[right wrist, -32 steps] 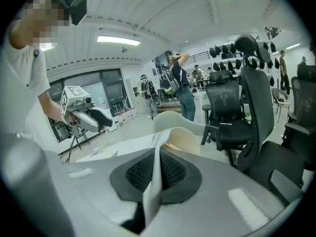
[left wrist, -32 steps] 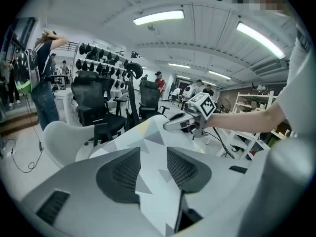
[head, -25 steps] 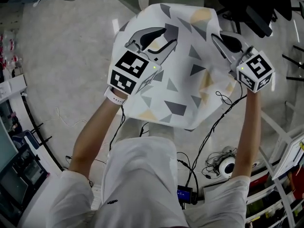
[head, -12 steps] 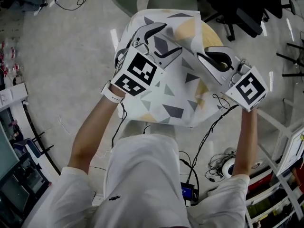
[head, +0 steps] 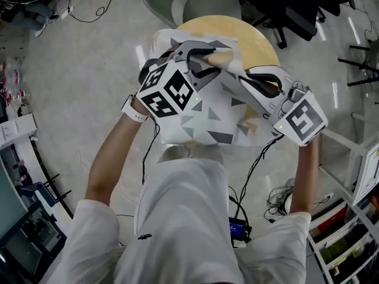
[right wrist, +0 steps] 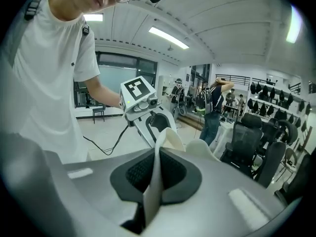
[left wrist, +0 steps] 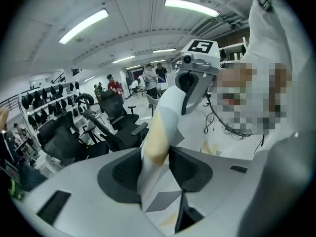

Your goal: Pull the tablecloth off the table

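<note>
While both grippers hold the tablecloth [head: 204, 120] up, the pulling-off step looks almost done. The left gripper [left wrist: 157, 159] has just been squeezing its fingers [left wrist: 121, 174] closer, and a thick fold of the cloth is pinched between them. The right gripper [right wrist: 157, 174] has its fingers [right wrist: 182, 174] pressed tight on a thin bit of the cloth. The cloth is bunched between the two grippers and hangs by the near edge of the round wooden surface [head: 249, 31]. The far edge is bare. I think the next move needs both grips tight and a pull toward the person, so the last part slides off the near edge.
</note>
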`<state>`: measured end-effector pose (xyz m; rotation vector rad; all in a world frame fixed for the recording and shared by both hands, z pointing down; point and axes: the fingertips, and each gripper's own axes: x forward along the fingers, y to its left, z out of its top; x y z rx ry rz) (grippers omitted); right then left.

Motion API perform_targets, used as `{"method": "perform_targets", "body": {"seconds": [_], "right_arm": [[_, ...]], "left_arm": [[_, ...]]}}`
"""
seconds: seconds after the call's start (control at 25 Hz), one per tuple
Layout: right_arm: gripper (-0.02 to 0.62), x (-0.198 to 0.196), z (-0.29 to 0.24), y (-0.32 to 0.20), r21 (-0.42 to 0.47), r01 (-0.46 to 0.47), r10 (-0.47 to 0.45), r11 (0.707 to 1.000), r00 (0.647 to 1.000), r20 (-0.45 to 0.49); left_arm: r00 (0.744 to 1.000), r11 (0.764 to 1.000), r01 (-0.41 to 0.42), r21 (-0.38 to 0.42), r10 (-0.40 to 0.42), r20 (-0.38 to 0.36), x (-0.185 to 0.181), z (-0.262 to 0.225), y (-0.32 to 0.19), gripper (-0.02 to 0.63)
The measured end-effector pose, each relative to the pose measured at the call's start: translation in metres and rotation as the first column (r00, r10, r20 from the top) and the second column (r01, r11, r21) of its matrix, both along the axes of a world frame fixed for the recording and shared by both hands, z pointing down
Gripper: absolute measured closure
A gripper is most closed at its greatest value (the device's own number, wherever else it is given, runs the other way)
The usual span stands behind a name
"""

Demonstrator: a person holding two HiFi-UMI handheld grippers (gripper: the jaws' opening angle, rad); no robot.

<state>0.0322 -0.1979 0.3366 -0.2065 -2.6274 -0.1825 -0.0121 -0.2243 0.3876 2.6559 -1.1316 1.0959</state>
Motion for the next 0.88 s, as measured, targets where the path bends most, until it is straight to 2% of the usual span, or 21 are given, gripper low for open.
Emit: {"method": "perform_targets", "body": {"seconds": [0.2,0.44,0.72,0.88], "right_arm": [[0.58,-0.006,-0.017,0.031,0.025,-0.073,0.073,0.997,0.997,-0.017],[0.578,-0.018,-0.037,0.084,0.046,-0.137,0.138,0.99,0.99,-0.034],[0.578,-0.028,-0.06,0.173,0.041,-0.118,0.118,0.992,0.993,-0.012],[0.578,-0.024,-0.073,0.231,0.081,-0.118,0.118,0.99,0.993,0.002]], "left_arm": [[1.0,1.0,-0.001,-0.022,0.0,-0.02,-0.006,-0.017,0.043,0.491],[0.995,0.993,0.09,-0.071,-0.093,-0.044,-0.015,-0.033,0.105,0.55],[0.99,0.991,0.124,-0.053,-0.127,-0.067,-0.025,-0.057,0.195,0.565],[0.99,0.991,0.128,-0.032,-0.13,-0.064,-0.023,-0.073,0.25,0.561]]}}
